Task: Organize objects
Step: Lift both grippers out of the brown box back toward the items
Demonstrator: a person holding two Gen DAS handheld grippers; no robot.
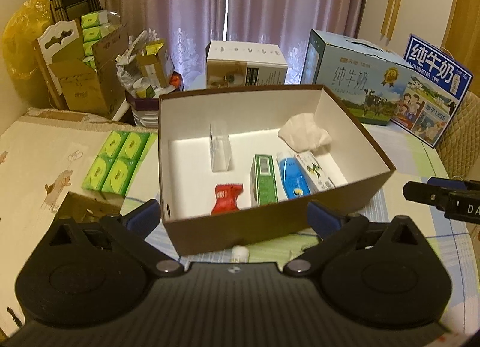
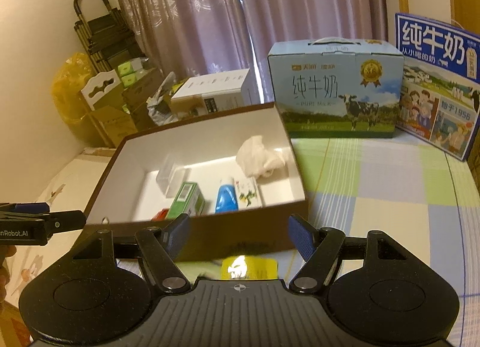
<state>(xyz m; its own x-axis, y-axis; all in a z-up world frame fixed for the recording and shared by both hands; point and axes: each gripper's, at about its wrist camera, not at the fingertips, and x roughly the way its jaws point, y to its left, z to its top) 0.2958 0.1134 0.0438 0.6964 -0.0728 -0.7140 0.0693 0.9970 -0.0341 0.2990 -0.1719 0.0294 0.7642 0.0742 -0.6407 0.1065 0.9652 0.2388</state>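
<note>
Ahead of both tongs: open box (image 1: 354, 197) on the checked counter (image 2: 390, 197), already holding tissue (image 1: 304, 134), green carton (image 1: 264, 179), blue tube (image 1: 292, 177) and red packet (image 1: 226, 198), likely gathered there for tidying. Left tongs (image 1: 234, 215) spread wide, empty. Right tongs (image 2: 238, 233) partly open, empty. Beneath right tongs only: yellow packet (image 2: 249, 269). Beneath left tongs only: white cap (image 1: 240, 252).

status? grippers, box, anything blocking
Left gripper open, empty; right gripper open, empty. Brown box on the table holds green carton, blue tube, red packet, tissue. Nothing blocking the box's open top.
</note>
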